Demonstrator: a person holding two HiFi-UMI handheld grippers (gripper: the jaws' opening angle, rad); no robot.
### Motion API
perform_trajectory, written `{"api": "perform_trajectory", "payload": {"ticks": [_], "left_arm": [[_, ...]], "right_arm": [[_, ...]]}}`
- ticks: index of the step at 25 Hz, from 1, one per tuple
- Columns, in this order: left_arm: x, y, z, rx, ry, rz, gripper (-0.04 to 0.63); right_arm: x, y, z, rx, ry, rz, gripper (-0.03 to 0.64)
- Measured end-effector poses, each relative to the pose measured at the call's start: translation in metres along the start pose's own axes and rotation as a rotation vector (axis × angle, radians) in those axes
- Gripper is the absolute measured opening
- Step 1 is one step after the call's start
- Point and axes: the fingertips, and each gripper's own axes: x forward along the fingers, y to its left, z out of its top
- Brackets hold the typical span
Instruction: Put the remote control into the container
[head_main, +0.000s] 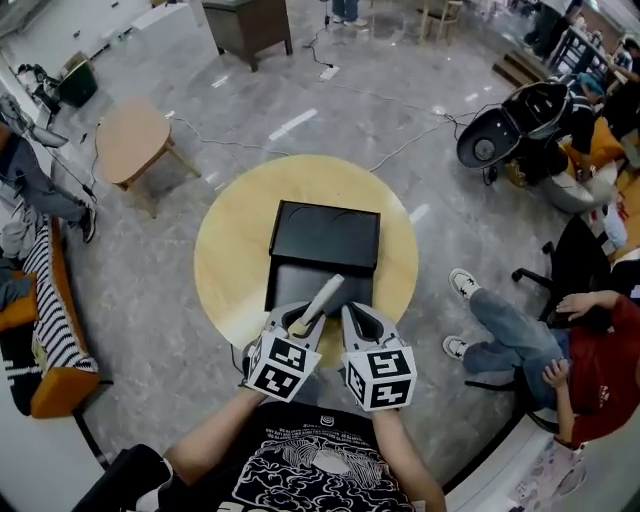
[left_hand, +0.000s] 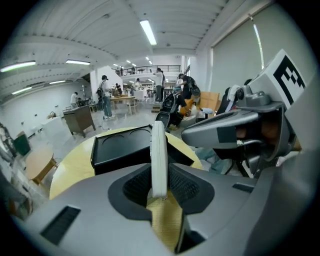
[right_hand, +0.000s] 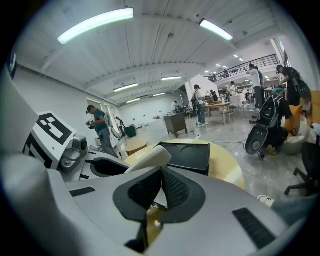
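Observation:
A white remote control (head_main: 320, 300) (left_hand: 158, 155) stands on edge between the pads of my left gripper (head_main: 300, 322) (left_hand: 159, 180), which is shut on it. Its free end points toward the black container (head_main: 325, 238) (left_hand: 120, 147), which lies in the middle of the round yellow table (head_main: 235, 260). The remote hangs over the container's near part. Close beside the left one is my right gripper (head_main: 358, 322) (right_hand: 161, 175); its pads meet with nothing between them. In the right gripper view the remote (right_hand: 150, 157) shows at the left, with the container (right_hand: 185, 152) beyond.
A small wooden side table (head_main: 130, 140) stands at the far left and a dark cabinet (head_main: 250, 25) at the back. A scooter (head_main: 520, 120) is parked at the right. A person (head_main: 560, 340) sits close to the table's right side. Cables run across the floor.

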Motion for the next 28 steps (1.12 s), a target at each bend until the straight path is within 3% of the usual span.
{"api": "perform_trajectory", "payload": {"ticks": [16, 28], "left_arm": [[0.056, 0.035, -0.021, 0.390, 0.213, -0.198, 0.104], [0.089, 0.037, -0.036, 0.526, 0.315, -0.305, 0.104]], "right_arm": [[0.036, -0.012, -0.006, 0.108, 0.006, -0.146, 0.023], [0.045, -0.027, -0.017, 0.154, 0.039, -0.206, 0.023]]}}
